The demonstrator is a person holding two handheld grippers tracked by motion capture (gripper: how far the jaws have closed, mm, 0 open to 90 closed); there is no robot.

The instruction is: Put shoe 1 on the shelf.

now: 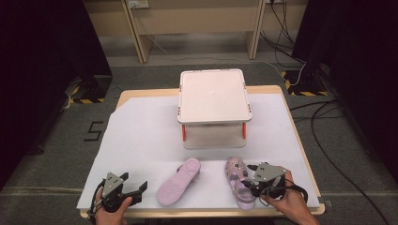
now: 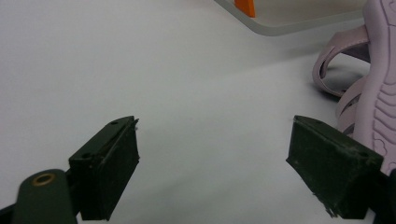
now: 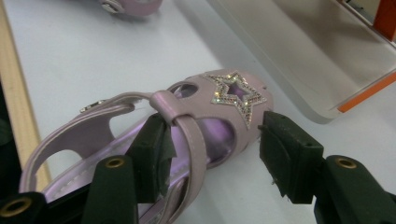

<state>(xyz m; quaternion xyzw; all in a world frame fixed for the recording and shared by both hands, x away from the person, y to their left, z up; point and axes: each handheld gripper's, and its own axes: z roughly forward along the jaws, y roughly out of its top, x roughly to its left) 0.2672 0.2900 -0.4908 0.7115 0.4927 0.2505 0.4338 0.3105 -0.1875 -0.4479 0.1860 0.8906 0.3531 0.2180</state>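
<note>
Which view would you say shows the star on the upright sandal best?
The right gripper view: the glittery star sits close and sharp on the sandal, between the right gripper jaws. The high view shows that sandal whole but the star as a faint speck. The left gripper view shows the other sandal, sole facing the camera.

Lab, hazard-taped floor (image 1: 300, 91), loose cables (image 1: 328, 140)
</note>
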